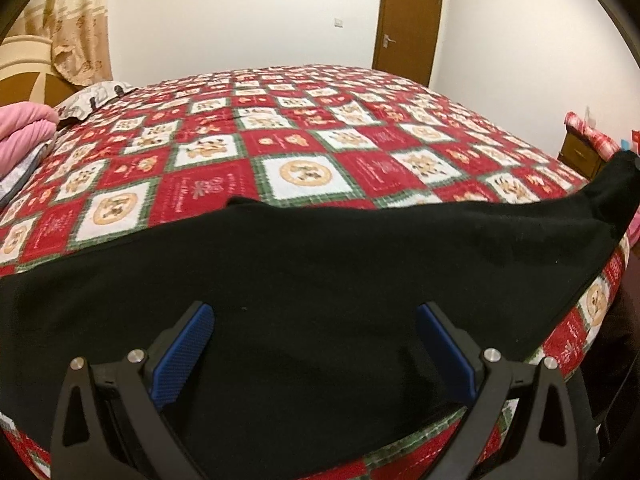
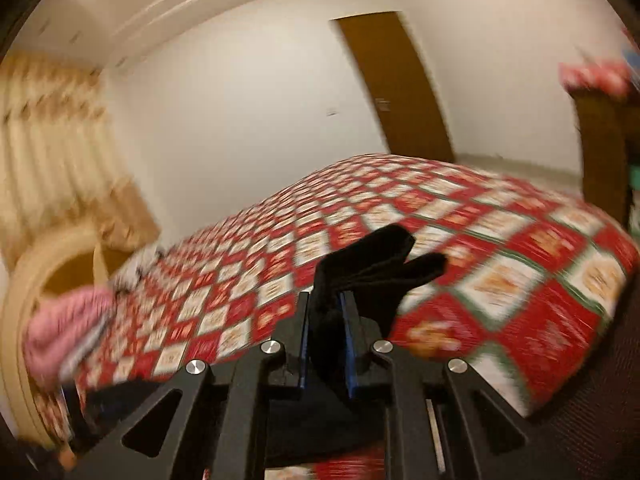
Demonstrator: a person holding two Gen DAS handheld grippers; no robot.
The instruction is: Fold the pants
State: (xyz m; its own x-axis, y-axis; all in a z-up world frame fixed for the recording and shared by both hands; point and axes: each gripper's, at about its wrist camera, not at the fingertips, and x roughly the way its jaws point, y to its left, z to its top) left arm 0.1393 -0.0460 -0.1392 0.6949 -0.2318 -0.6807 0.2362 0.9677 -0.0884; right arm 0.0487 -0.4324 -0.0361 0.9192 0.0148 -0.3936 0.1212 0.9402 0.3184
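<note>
Left wrist view: the left hand-held gripper (image 1: 314,332) hovers over the near edge of the bed (image 1: 304,148) with its jaws spread wide, the blue pads (image 1: 184,356) well apart and gripping nothing. The black pants (image 1: 320,264) lie spread across the near part of the patchwork quilt, directly beneath and ahead of the open jaws, with one end rising toward the right edge of the picture. A pink blanket (image 1: 24,128) sits at the far left beside a patterned pillow (image 1: 94,96); a brown door (image 1: 408,20) stands in the far wall.

Right wrist view (motion-blurred): the right hand-held gripper (image 2: 326,316) is closed on a bunched part of the pants (image 2: 376,264), which sticks up and forward between the pads and is lifted above the bed (image 2: 520,240). More black fabric hangs below the jaws.
</note>
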